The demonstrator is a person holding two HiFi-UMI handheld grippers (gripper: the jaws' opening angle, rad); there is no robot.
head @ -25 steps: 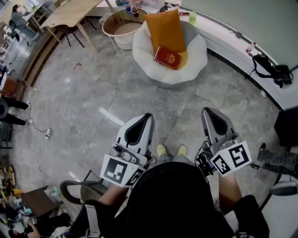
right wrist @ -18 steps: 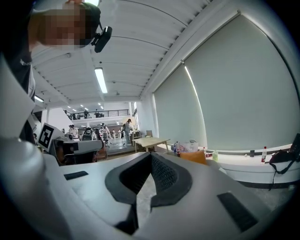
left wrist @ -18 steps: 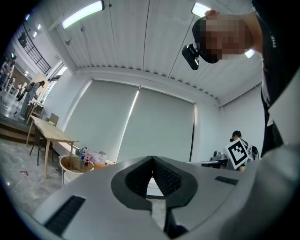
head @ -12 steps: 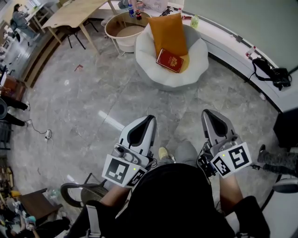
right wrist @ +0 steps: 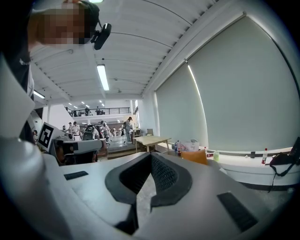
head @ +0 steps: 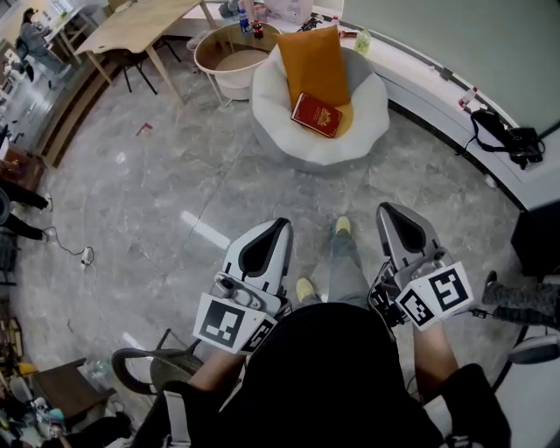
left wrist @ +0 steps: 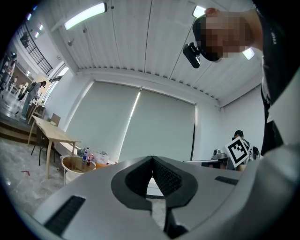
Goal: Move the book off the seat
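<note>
**Book on the seat, both grippers closed and empty**

The red book (head: 317, 115) is seen lying flat on the white round seat (head: 284, 140). Its upper end is laid over the bottom of an orange cushion (head: 313, 59) that is propped against the seat's back. Nothing is touching the book.

Both grippers are held low in the head view, well apart from the seat, with a wide stretch of grey stone floor (head: 157, 175) between. The left gripper (head: 278, 224) is pointed towards the seat. In its own view the ribbed pads (left wrist: 164, 176) are pressed together at the tip, and nothing is caught between them. The right gripper (head: 392, 210) is held alongside and aimed much the same way. Its pads (right wrist: 164, 173) are likewise brought together at the tip, and nothing is held there either.

Between the two grippers a yellow shoe (head: 343, 225) is planted forward on the floor, and a second shoe (head: 304, 288) is seen farther back.

Just beside the seat, on its left in the head view, a round tub-shaped side table (head: 214, 54) is placed, with small bottles at its far rim. A wooden table (head: 131, 26) stands beyond it. To the right a white ledge (head: 437, 74) curves along the wall, and a black bag (head: 512, 140) is set on it.
</note>
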